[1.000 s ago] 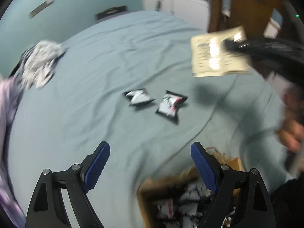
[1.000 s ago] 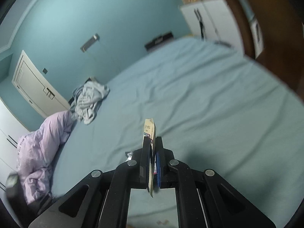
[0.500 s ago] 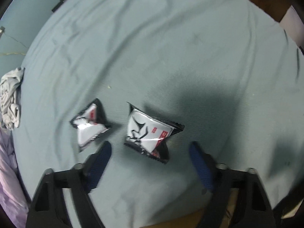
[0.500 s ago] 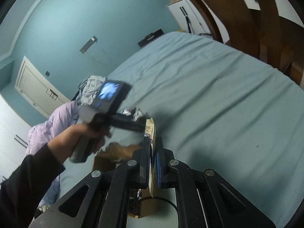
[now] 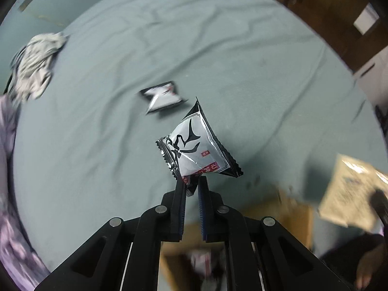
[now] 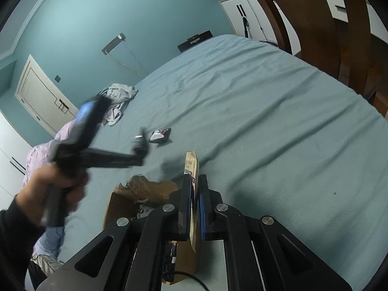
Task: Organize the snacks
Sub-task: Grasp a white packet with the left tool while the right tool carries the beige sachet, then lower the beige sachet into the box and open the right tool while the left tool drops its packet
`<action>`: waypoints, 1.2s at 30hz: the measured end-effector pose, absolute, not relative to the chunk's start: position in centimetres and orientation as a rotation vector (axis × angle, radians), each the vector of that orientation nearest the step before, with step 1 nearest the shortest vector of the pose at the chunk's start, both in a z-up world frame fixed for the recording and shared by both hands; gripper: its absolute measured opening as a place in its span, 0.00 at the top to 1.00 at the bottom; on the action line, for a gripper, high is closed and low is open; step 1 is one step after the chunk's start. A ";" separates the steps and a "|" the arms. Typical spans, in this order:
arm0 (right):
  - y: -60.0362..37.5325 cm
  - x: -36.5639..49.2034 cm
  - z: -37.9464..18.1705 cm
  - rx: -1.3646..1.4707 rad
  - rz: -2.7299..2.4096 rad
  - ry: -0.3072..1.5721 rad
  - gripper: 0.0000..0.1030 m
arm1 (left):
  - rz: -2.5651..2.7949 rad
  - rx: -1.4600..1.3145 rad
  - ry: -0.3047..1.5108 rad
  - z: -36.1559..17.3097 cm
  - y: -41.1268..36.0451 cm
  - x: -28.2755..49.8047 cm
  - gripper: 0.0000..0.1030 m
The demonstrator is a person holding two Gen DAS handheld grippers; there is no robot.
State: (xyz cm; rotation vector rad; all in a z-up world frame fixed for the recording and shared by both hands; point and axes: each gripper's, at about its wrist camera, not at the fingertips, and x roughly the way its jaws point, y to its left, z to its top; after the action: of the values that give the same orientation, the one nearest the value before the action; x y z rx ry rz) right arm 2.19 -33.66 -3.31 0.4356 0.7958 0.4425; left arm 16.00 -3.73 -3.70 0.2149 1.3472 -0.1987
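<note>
Presently catalogued:

Left tongs (image 5: 191, 184): pressed together on the lower corner of a snack packet; also seen blurred from the right wrist view (image 6: 140, 145), carried in the person's left hand (image 6: 53, 194).

Held snack packet (image 5: 196, 145): black-and-white wrapper with a red label, sticking up and forward from the left tongs, lifted off the bed.

Second snack packet (image 5: 162, 95): same black-and-white kind, lying flat on the bed ahead of the left tongs and slightly to their left; in the right wrist view (image 6: 160, 135) it lies ahead and left of the right tongs, just past the tip of the left tongs.

Right tongs (image 6: 195, 181): clamped on a beige packet seen edge-on.

Beige packet (image 6: 191, 167): thin, upright between the two pads; in the left wrist view (image 5: 351, 194) it shows flat-faced and blurred, to the right of the left tongs.

Cardboard box (image 6: 135, 194): open, torn flap, just below and left of the right tongs; wrapped packets show inside. Below the left tongs in the left wrist view (image 5: 291, 215), blurred.

Bed (image 6: 266, 121): blue-grey sheet, creased, carrying box and loose packet.

Grey clothing (image 5: 34, 63): crumpled heap, far left of the left tongs.

Lilac bedding (image 5: 7, 181): at the left edge of the bed.
</note>
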 end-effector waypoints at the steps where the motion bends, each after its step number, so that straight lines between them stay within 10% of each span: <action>1: -33.4 2.1 -3.2 0.428 0.441 0.794 0.97 | -0.200 0.194 1.336 -3.0 -3.0 14.6 0.91; 18: -30.7 -0.6 -2.6 0.313 0.569 0.686 0.97 | -0.328 0.150 1.153 -2.5 -1.5 1.3 0.86; 23: -30.2 -1.4 -2.9 0.270 0.600 0.676 0.97 | -0.311 0.188 1.065 -1.5 -1.6 1.1 0.13; 36: -26.9 -1.0 -3.1 0.158 0.702 0.726 0.97 | -0.133 0.247 1.003 -0.8 0.0 1.9 0.10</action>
State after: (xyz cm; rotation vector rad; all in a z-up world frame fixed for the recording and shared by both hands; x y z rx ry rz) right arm -0.98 -26.89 -3.13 0.1578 0.7261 0.7021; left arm 1.90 -0.03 -0.78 0.2471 1.0032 -0.1331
